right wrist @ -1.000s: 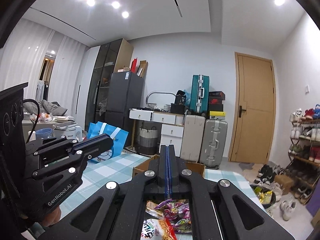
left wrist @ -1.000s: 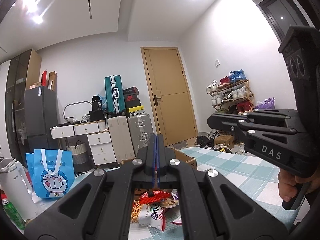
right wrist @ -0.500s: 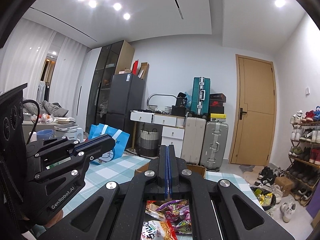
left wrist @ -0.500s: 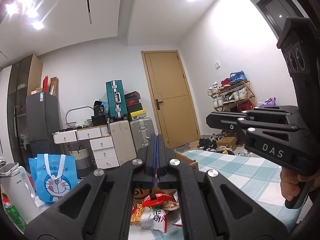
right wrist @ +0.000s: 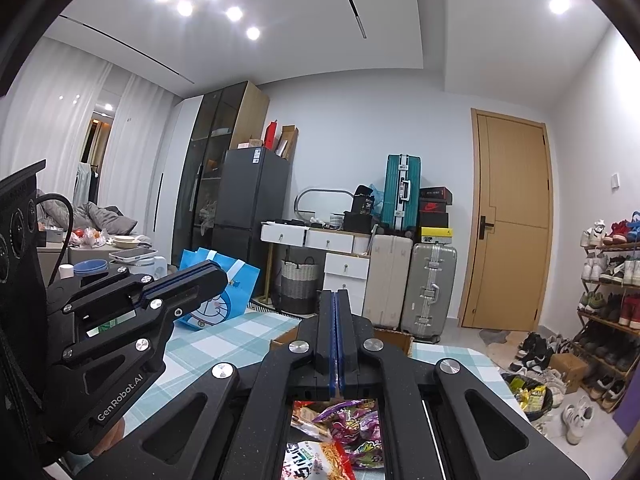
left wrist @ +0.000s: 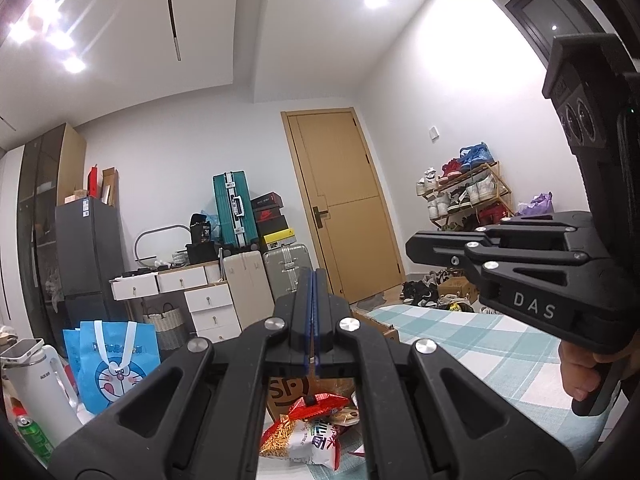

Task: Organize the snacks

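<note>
Hovering level above the table, left gripper [left wrist: 312, 316] and right gripper [right wrist: 335, 334] both pressed closed, holding nothing; snack packets [left wrist: 310, 428] piled beneath them, cardboard box [left wrist: 376, 326] beyond, likely their destination

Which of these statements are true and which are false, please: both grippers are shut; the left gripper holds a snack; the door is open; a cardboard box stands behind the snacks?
1. Both grippers are shut. True: left gripper and right gripper have their fingers pressed together.
2. The left gripper holds a snack. False: the snack packets lie below, ungripped.
3. The door is open. False: closed.
4. A cardboard box stands behind the snacks. True.
</note>
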`<action>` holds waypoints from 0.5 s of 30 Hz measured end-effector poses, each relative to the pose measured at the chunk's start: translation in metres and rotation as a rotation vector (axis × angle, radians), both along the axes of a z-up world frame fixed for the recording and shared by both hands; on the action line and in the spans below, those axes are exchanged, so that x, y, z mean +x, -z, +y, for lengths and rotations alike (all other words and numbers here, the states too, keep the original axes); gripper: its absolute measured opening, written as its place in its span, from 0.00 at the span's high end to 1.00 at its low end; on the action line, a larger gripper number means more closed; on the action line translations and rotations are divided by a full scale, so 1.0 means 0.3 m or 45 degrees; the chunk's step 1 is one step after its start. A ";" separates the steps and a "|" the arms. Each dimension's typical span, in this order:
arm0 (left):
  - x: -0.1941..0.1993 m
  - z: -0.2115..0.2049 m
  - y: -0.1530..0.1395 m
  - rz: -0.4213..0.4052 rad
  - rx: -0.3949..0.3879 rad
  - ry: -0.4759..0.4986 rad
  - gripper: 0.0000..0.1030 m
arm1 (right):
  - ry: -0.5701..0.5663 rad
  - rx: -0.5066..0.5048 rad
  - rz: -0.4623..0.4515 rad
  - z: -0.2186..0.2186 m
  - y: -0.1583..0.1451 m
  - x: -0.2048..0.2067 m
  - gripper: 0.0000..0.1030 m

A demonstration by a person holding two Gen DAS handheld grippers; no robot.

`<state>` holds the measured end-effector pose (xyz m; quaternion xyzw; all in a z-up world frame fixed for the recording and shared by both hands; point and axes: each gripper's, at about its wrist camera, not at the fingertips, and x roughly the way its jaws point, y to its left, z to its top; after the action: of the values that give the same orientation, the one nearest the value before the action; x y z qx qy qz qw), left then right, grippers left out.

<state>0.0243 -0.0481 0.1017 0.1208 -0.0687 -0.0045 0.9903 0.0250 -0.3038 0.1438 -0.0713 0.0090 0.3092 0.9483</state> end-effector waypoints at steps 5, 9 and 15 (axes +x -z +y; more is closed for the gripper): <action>-0.013 -0.009 -0.004 -0.019 0.002 0.003 1.00 | 0.005 -0.009 -0.017 0.017 -0.005 -0.001 0.99; -0.017 -0.011 -0.004 -0.025 0.004 0.003 1.00 | 0.030 -0.031 -0.069 0.028 -0.004 -0.031 0.99; -0.022 -0.018 -0.004 -0.027 0.001 0.003 1.00 | 0.087 -0.080 -0.189 0.049 -0.002 -0.090 0.99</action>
<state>0.0177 -0.0536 0.1029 0.1209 -0.0794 -0.0045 0.9895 -0.0020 -0.2891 0.1444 -0.1234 -0.0492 0.2699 0.9537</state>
